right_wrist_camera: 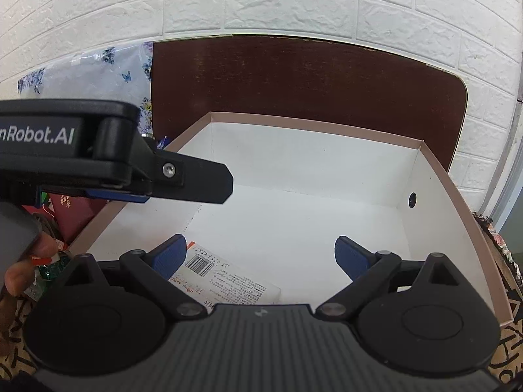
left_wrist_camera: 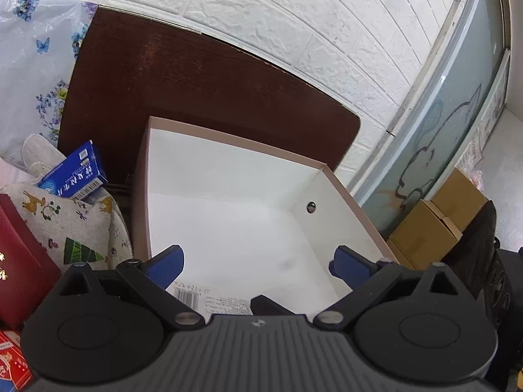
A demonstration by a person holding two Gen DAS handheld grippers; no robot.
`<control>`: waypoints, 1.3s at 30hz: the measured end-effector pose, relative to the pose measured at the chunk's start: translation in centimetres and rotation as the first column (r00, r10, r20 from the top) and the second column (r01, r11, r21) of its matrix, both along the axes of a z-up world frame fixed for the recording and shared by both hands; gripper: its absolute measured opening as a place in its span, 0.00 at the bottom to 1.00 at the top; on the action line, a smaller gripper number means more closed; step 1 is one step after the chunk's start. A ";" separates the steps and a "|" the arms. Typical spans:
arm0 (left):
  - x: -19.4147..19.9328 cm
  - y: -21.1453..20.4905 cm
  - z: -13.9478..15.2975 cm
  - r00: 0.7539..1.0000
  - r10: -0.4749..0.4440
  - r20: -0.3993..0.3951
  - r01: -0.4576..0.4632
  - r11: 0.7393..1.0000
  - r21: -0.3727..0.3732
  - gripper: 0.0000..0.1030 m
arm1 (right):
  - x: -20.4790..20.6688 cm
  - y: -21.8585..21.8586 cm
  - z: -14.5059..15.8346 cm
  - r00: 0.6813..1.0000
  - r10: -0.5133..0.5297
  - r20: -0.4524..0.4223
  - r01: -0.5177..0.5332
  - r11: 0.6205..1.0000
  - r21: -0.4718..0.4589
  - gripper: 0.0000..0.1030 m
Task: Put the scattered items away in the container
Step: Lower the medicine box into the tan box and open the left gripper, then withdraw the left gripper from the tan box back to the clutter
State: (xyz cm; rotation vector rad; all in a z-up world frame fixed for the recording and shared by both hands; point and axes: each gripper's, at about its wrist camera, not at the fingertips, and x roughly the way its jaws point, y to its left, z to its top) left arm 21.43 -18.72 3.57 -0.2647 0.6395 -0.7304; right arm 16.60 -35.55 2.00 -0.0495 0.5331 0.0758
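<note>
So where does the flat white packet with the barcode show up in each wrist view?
Left wrist: the barcode packet lies on the floor of the white box, at bottom centre, partly hidden behind the tool body.
Right wrist: the same packet lies at lower centre-left of the box floor, just right of the tool's left pad.
Shared landmark: the round hole in the box's right wall.
</note>
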 end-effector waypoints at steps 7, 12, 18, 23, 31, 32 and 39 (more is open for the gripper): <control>-1.7 0.6 0.6 0.999 0.023 0.036 -0.024 0.999 0.029 0.98 | -1.6 0.6 1.2 0.999 0.011 0.044 -0.011 1.000 0.000 0.93; -4.1 2.4 0.9 0.998 0.040 0.055 -0.041 0.999 0.007 0.98 | -3.3 1.6 1.9 0.997 0.015 0.082 -0.016 1.000 0.012 0.93; -7.7 5.5 0.6 0.995 0.061 0.079 -0.062 0.998 0.002 0.98 | -6.2 4.2 1.8 0.992 0.061 0.107 -0.064 0.997 0.029 0.93; -11.4 8.5 -1.1 0.996 0.046 0.082 -0.048 0.999 0.021 0.99 | -8.7 6.7 0.8 0.990 0.101 0.099 -0.106 0.993 0.045 0.93; -15.8 14.3 -5.2 0.989 0.142 0.031 -0.144 0.987 0.066 0.99 | -12.1 11.7 -3.4 0.981 0.192 0.010 -0.192 0.981 0.021 0.93; -16.1 14.8 -5.6 0.987 0.158 0.026 -0.160 0.984 0.078 0.99 | -12.2 12.1 -3.9 0.980 0.200 -0.006 -0.199 0.979 0.031 0.93; -16.9 18.0 -7.9 0.974 0.228 -0.022 -0.224 0.968 0.111 0.99 | -12.6 15.2 -6.5 0.969 0.235 -0.081 -0.234 0.972 0.022 0.93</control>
